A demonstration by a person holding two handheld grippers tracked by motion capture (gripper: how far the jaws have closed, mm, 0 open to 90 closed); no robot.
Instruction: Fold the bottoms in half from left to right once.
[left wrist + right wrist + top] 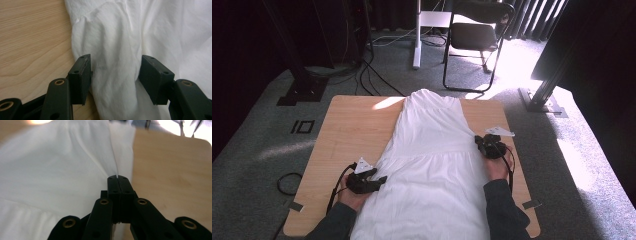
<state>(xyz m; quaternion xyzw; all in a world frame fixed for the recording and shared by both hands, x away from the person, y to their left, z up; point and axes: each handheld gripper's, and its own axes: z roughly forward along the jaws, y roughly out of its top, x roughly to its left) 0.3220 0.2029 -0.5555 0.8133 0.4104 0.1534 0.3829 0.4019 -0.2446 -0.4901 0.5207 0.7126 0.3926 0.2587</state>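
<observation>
A white dress (432, 150) lies flat along the wooden table (347, 130), its narrow top at the far end. My left gripper (379, 180) rests at the dress's left edge near the skirt. In the left gripper view its jaws (115, 75) stand apart, and a bunched fold of the dress (112, 37) lies loosely between the pads. My right gripper (479, 141) is at the dress's right edge, near the waist. In the right gripper view it (117, 178) is shut, with a thin crease of the dress's edge (50, 165) pinched at the tips.
Bare wood shows on both sides of the dress (30, 37) (170, 170). Beyond the table's far end stand a black folding chair (477, 35) and a white stand (417, 35). Black frame posts (302, 75) (547, 90) flank the table, and a cable (287, 182) loops on the carpet at the left.
</observation>
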